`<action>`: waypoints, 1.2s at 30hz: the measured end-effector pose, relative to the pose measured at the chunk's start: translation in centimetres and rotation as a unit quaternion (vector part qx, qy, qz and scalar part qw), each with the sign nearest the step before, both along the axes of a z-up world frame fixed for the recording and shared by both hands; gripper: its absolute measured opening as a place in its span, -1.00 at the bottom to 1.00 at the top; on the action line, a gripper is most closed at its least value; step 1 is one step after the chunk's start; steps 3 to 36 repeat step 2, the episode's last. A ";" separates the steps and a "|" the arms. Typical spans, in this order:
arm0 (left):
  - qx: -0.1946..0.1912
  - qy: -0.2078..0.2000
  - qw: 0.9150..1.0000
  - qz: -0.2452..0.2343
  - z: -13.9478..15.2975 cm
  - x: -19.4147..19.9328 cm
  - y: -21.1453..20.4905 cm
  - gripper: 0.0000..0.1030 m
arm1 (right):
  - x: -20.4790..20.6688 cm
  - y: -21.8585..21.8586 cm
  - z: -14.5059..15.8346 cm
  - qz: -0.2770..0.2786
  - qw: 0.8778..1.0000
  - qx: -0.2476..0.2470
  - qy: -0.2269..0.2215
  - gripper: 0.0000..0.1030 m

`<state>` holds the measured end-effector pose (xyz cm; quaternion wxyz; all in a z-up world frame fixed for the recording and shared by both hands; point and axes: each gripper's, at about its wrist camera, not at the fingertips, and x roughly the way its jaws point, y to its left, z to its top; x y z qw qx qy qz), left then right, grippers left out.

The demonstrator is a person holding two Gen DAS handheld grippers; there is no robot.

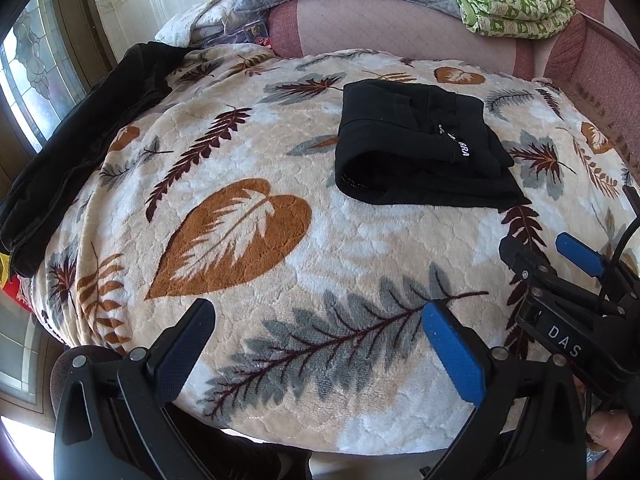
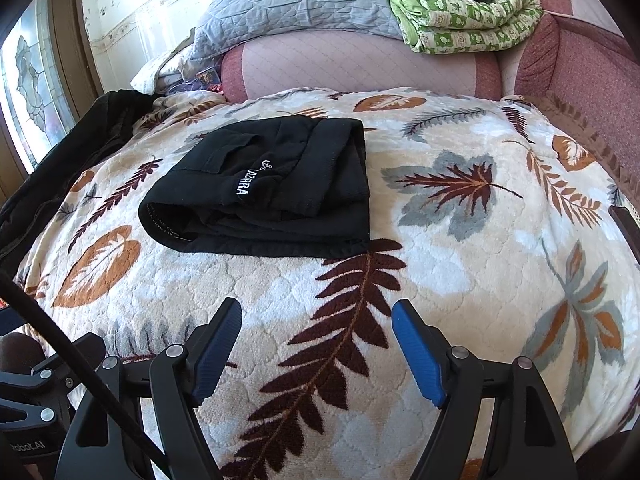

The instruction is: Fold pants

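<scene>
1. Holding both grippers low at the near edge, your left gripper [image 1: 316, 344] and right gripper [image 2: 316, 344] have fingers apart, gripping nothing.
2. Ahead lies bare leaf-patterned plush blanket [image 2: 460, 264], giving free room.
3. Beyond, the folded black fabric pants [image 2: 272, 196] look finished; just flatten any loose edges.

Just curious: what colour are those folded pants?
Black pants, white lettering; clearest in the right wrist view.

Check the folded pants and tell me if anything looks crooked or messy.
Nothing serious. The black pants lie folded on the leaf blanket, though the layers sit slightly staggered. Both grippers are open, clear of them.
</scene>
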<state>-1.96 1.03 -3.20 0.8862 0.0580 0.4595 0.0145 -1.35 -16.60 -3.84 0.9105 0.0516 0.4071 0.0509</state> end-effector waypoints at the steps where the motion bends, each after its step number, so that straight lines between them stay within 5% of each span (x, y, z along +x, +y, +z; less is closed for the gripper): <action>1: -0.001 0.002 1.000 0.000 -0.1 0.0 0.0 1.00 | 0.0 0.0 0.0 0.000 1.000 -0.001 0.000 0.59; 36: -0.002 0.004 1.000 -0.001 -0.2 0.1 0.1 1.00 | -0.1 0.1 0.0 0.000 1.000 -0.001 -0.001 0.60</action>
